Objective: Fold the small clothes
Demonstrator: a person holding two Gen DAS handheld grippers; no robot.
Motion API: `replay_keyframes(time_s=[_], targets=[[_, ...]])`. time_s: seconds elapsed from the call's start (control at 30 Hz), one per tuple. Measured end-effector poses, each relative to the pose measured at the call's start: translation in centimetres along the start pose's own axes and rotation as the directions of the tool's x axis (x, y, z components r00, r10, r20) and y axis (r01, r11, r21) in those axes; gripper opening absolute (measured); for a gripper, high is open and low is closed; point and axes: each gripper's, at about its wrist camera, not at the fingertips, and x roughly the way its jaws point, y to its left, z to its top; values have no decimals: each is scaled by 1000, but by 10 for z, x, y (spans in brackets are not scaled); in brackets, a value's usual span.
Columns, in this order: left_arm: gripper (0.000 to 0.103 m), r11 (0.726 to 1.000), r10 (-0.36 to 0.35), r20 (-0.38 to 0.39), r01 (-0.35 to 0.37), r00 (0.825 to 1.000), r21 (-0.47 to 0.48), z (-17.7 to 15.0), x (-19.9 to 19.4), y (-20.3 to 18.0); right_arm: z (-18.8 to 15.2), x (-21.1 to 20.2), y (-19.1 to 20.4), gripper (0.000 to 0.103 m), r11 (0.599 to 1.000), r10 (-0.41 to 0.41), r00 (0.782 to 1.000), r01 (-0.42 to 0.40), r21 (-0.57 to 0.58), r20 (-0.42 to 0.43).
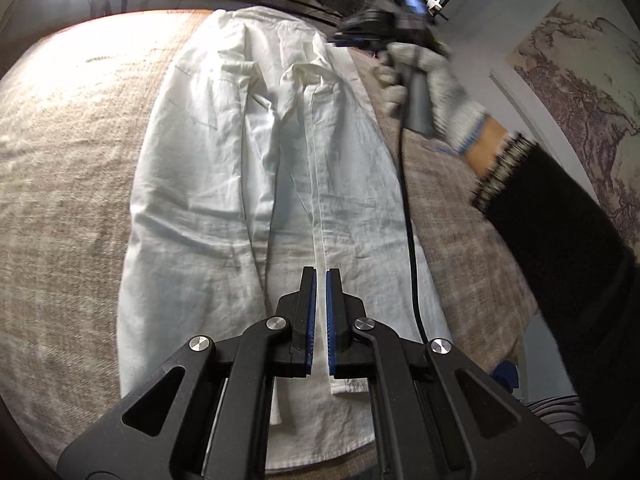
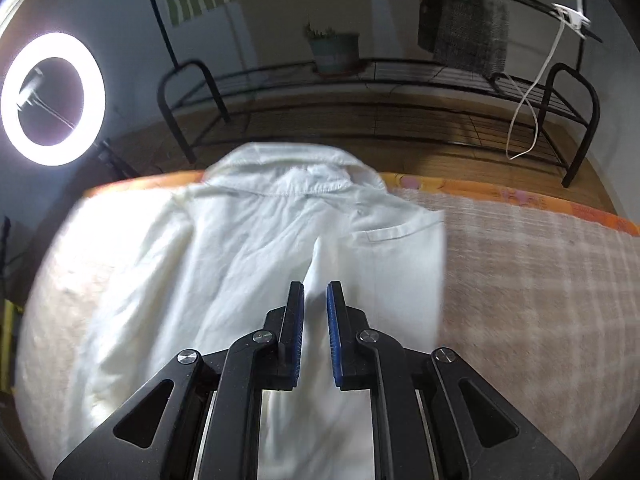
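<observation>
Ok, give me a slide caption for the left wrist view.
Left gripper shut above a white shirt spread on a beige blanket, gloved right hand holding the other gripper alongside.

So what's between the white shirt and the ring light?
In the right wrist view, the white shirt lies on a plaid blanket. Between it and the ring light there is only bare blanket edge, then dim wall.
</observation>
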Motion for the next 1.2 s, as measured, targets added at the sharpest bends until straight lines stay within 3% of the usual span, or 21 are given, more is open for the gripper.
replay_keyframes(time_s=[0.2, 0.33, 0.5, 0.63, 0.7, 0.8, 0.9, 1.03, 1.2], targets=[[0, 999, 6, 70, -8, 998, 34, -1, -28, -3, -47, -101, -4, 10, 995, 68, 997, -71, 72, 43], [1, 999, 6, 90, -10, 996, 37, -4, -47, 3, -107, -158, 7, 10, 995, 61, 998, -61, 82, 4], [2, 1000, 25, 60, -25, 998, -13, -11, -53, 31, -183, -202, 40, 10, 996, 64, 997, -61, 63, -49], [2, 995, 60, 49, -55, 997, -81, -16, -53, 59, -226, -216, 69, 10, 999, 35, 998, -35, -3, -53], [2, 993, 88, 61, -83, 994, -81, -18, -52, 67, -244, -214, 75, 10, 999, 45, 998, -44, 21, -41], [2, 995, 82, 57, -78, 995, -67, -20, -44, 72, -256, -200, 72, 10, 997, 55, 996, -51, 56, -69], [2, 996, 85, 34, -84, 996, -40, -28, -32, 73, -271, -186, 74, 10, 1000, -3, 993, 5, 13, -120], [2, 993, 118, -23, -118, 993, -3, -51, -18, 76, -288, -184, 64, 10, 999, 25, 986, -19, 41, -167], [2, 993, 101, -10, -100, 995, 54, -74, -38, 75, -324, -191, 69, 10, 999, 34, 966, -38, -11, -258]])
